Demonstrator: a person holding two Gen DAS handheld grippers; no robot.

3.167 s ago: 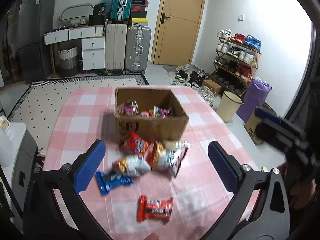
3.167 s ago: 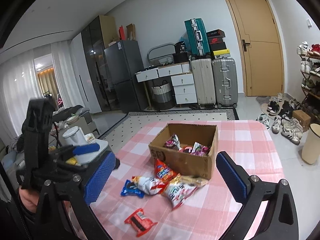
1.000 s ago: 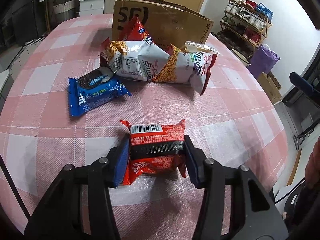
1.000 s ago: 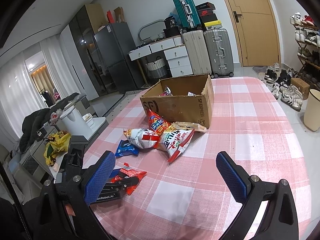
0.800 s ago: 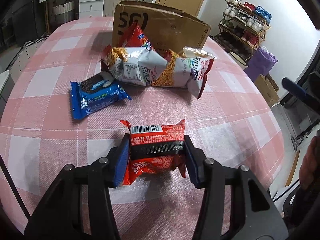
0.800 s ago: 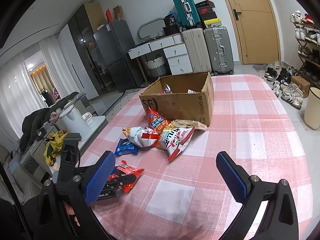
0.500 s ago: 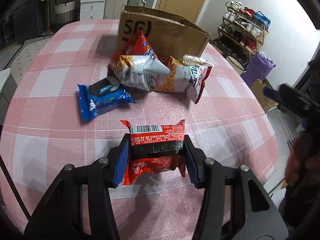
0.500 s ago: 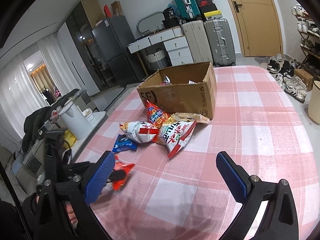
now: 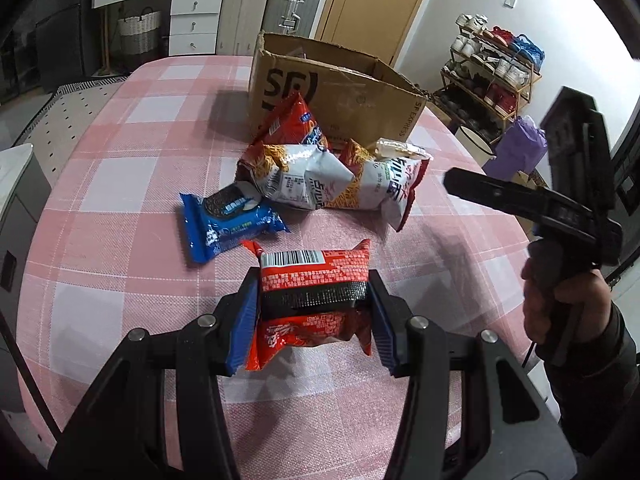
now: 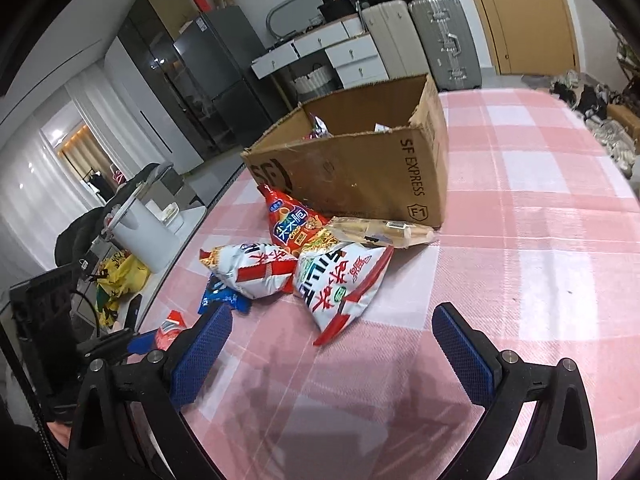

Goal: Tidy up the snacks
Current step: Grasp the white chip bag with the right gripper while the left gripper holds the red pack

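Two grippers | left gripper (image 9: 312,308) clamped on red snack packet (image 9: 314,280) | right gripper (image 10: 332,344) spread wide, empty, near white chip bag (image 10: 340,280) | cardboard box (image 10: 360,168) behind snacks

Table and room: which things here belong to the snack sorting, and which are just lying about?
Job: red packet in left gripper, blue cookie pack, white bags, red bag, box, right gripper.
Lying about: suitcases, drawers, shoe rack, fridge.
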